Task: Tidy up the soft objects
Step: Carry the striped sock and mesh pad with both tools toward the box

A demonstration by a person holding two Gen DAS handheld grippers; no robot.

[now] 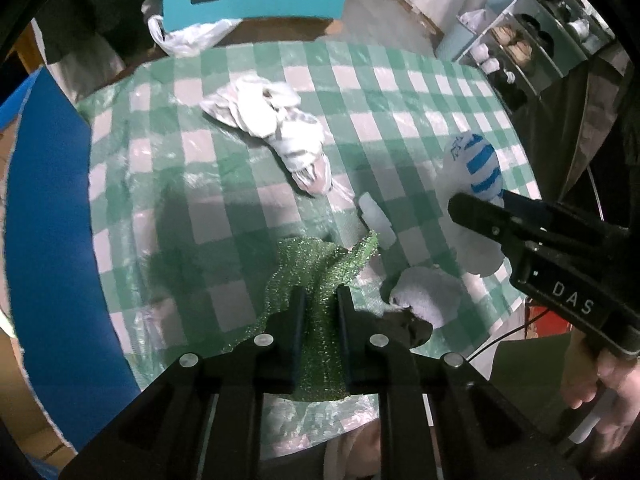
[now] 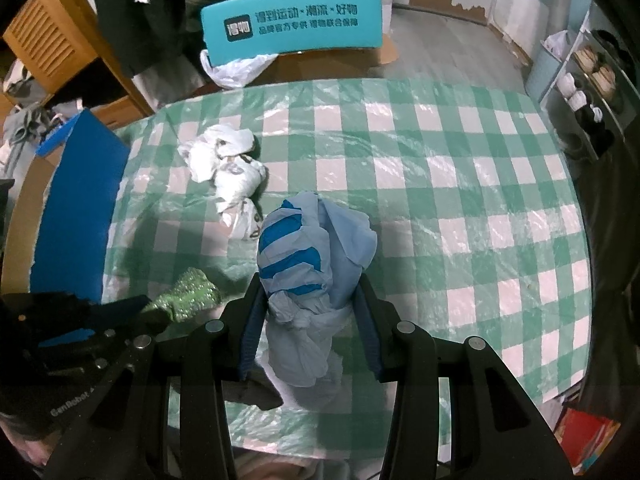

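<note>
My left gripper [image 1: 320,312] pinches the glittery green scouring cloth [image 1: 316,268] at the near edge of the green-and-white checked table [image 1: 400,120], its jaws pressed against the fabric. My right gripper [image 2: 310,312] clamps the knotted pale blue plastic bag with blue stripes [image 2: 312,248], also by the near edge, just right of the cloth. I judge both grips secure enough to lift; I should raise slowly so the loose tails don't drag the grey rolled sock [image 1: 428,296] beside them. A heap of crumpled white plastic bags [image 1: 272,116] lies toward the far left corner. I see no container on the table, so I cannot tell where these go.
</note>
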